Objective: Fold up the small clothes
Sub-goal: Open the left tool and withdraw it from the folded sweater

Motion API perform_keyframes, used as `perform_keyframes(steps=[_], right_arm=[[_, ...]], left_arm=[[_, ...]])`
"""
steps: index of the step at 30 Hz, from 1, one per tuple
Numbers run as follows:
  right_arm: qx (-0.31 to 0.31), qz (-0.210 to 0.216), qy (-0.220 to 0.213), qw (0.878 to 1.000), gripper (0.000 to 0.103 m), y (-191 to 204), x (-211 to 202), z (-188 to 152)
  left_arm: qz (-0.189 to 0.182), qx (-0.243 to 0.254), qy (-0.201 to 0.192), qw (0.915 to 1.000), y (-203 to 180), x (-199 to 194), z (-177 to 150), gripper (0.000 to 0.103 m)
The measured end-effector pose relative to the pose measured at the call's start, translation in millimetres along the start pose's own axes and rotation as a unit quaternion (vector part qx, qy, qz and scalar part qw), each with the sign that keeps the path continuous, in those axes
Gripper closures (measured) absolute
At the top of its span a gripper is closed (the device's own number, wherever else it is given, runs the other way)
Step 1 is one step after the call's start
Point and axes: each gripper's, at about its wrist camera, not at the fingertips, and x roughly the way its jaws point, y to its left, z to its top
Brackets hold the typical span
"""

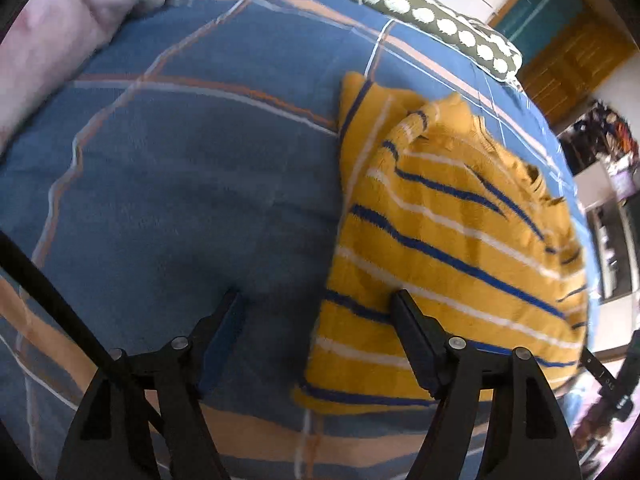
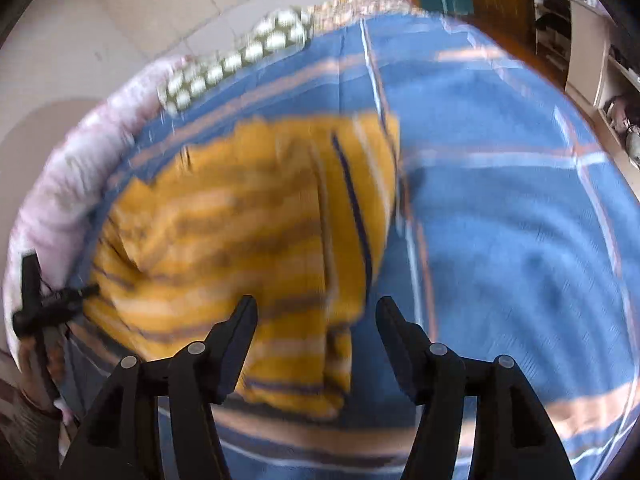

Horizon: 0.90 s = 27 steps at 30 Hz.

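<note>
Left wrist: spotted bolster [image 1: 436,20] beyond sweater [image 1: 452,240]

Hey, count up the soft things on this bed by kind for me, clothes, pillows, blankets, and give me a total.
Yellow striped sweater: 1
Spotted green pillow: 1
Pink blanket: 1
Blue bedsheet underneath: 1
Total: 4

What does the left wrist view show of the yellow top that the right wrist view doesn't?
Left wrist only: sharp blue and white stripes on the yellow striped top, a sleeve folded across it, the open left claw at its edge.
Right wrist only: a blurred top, the open right claw over its near edge.
Both: the top lying on the blue bedspread, the dotted pillow behind.
</note>
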Motion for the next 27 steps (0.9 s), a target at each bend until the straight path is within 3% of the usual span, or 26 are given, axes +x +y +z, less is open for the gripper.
perform_keyframes(steps=[1, 2, 6, 9, 14, 18, 21, 24, 27], right_arm=[[-0.004, -0.003, 0.0, 1.0, 0.092, -1, 1, -4], [-0.006, -0.028, -0.013, 0.999, 0.095, -4, -3, -5], [0.036, -0.094, -0.026, 0.995, 0.096, -31, -10, 3], [0.04, -0.094, -0.014, 0.995, 0.096, -35, -7, 6], [0.02, -0.113, -0.036, 0.993, 0.066, -25, -25, 1], [0.01, -0.139, -0.091, 0.986, 0.066, -11, -52, -4], [-0.013, -0.133, -0.126, 0.983, 0.066, 15, -66, -8], [-0.049, -0.117, -0.143, 0.982, 0.066, 47, -64, -6], [-0.081, -0.119, -0.141, 0.98, 0.066, 83, -43, 4]], left_arm=[[0.017, 0.009, -0.003, 0.9998, -3, -2, 1, 0.033], [0.04, 0.018, -0.007, 0.999, -6, -5, 3, 0.033], [0.104, 0.019, -0.023, 0.9942, -3, -17, 9, 0.039], [0.116, -0.007, -0.024, 0.9929, 18, -28, 1, 0.041], [0.095, 0.005, -0.059, 0.9937, 23, -62, -29, 0.041], [0.101, 0.045, -0.112, 0.9876, 4, -89, -67, 0.033], [0.103, 0.069, -0.139, 0.9825, -12, -90, -90, 0.03], [0.104, 0.075, -0.139, 0.9819, -20, -79, -111, 0.03], [0.096, 0.068, -0.115, 0.9864, -20, -60, -129, 0.03]])
